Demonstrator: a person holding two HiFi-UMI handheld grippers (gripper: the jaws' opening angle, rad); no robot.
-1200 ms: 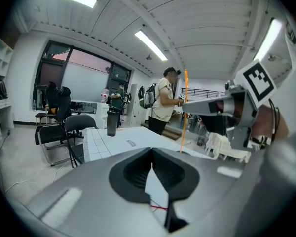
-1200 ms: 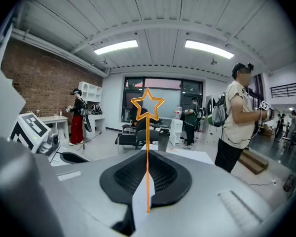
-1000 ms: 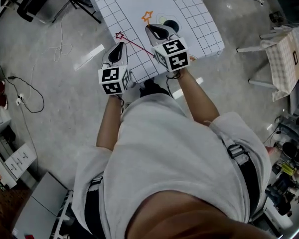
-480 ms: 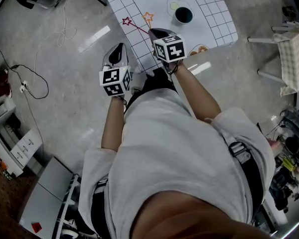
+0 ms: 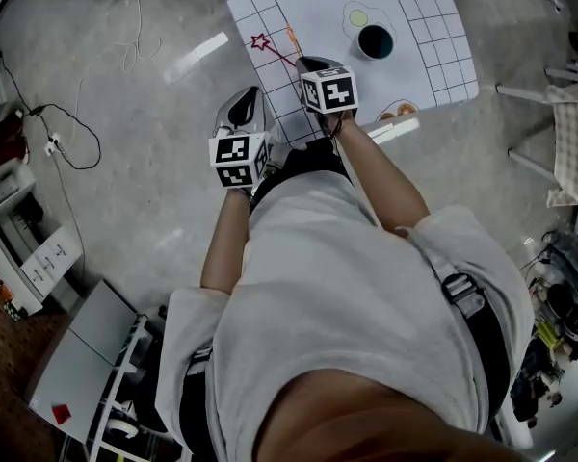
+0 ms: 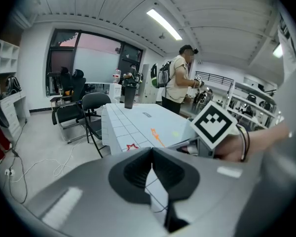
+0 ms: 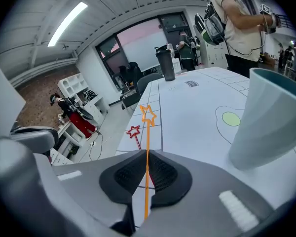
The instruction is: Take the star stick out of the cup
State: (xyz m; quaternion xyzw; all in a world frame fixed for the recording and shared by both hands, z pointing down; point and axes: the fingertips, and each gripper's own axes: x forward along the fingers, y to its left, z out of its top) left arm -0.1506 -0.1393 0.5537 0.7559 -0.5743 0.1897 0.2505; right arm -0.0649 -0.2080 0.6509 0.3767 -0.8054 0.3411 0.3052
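Note:
My right gripper point(image 7: 147, 174) has the thin orange star stick point(image 7: 148, 132) between its pads. Its jaws are opening a little, and the stick still stands gripped, star end pointing away over the table. In the head view the right gripper point(image 5: 304, 64) is left of the dark teal cup point(image 5: 375, 40), and the orange star stick point(image 5: 292, 38) is outside the cup. The cup point(image 7: 269, 117) stands upright at the right. A red star stick point(image 5: 261, 42) lies flat on the gridded table point(image 5: 424, 8). My left gripper point(image 5: 245, 99) hovers off the table's near edge, shut and empty.
A green circle mark point(image 7: 231, 118) is printed on the table beside the cup. A black bottle point(image 7: 167, 63) stands at the table's far end. A person point(image 7: 237, 19) stands beyond the table. Office chairs point(image 6: 89, 113) and floor cables point(image 5: 58, 128) lie to the left.
My right gripper has carried the orange star stick left and nearer, away from the cup. The left gripper stays beside it, off the table edge.

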